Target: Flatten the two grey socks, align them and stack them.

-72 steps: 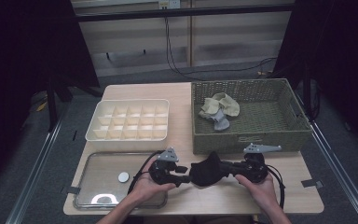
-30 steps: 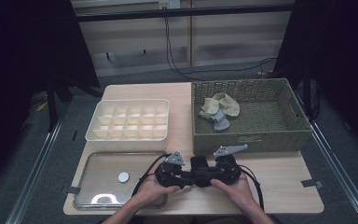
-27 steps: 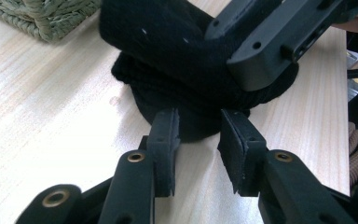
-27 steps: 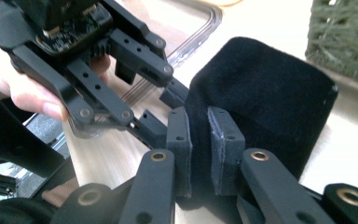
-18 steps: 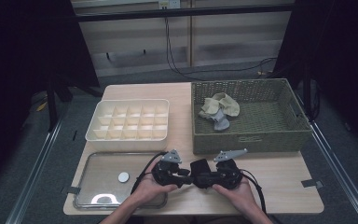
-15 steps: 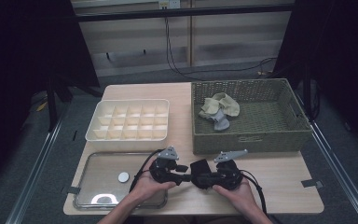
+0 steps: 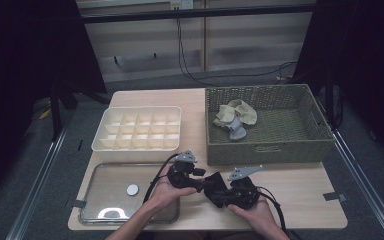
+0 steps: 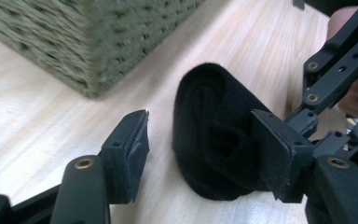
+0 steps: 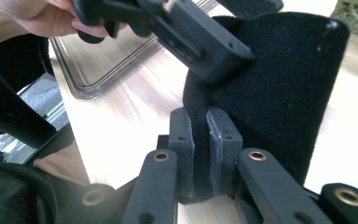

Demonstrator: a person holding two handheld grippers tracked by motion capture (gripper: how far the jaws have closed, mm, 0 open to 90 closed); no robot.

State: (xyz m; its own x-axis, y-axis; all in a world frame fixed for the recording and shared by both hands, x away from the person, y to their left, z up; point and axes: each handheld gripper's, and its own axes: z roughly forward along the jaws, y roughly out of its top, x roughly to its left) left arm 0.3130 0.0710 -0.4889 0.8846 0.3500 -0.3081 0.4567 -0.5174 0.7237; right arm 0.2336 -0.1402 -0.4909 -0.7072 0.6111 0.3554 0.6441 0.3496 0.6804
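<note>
Two grippers met just before the wicker basket [image 7: 265,145], right gripper [image 9: 199,140] clamped on the rolled black cloth [image 8: 214,144], left gripper [image 8: 200,154] spread wide around it, bare tabletop [image 7: 305,185] alongside.

— What sits on the tabletop [image 7: 300,187]?
— A cream divided tray [image 7: 139,128] at the back left, a clear lid [image 7: 110,185] in front of it, and a woven basket [image 7: 265,145] at the right holding pale cloth pieces [image 7: 234,117].
— And the hands?
— Near the front edge, the left hand-held gripper [image 7: 196,181] and right hand-held gripper [image 7: 223,192] meet at a black fabric bundle [image 7: 214,184], close together, just in front of the basket.
</note>
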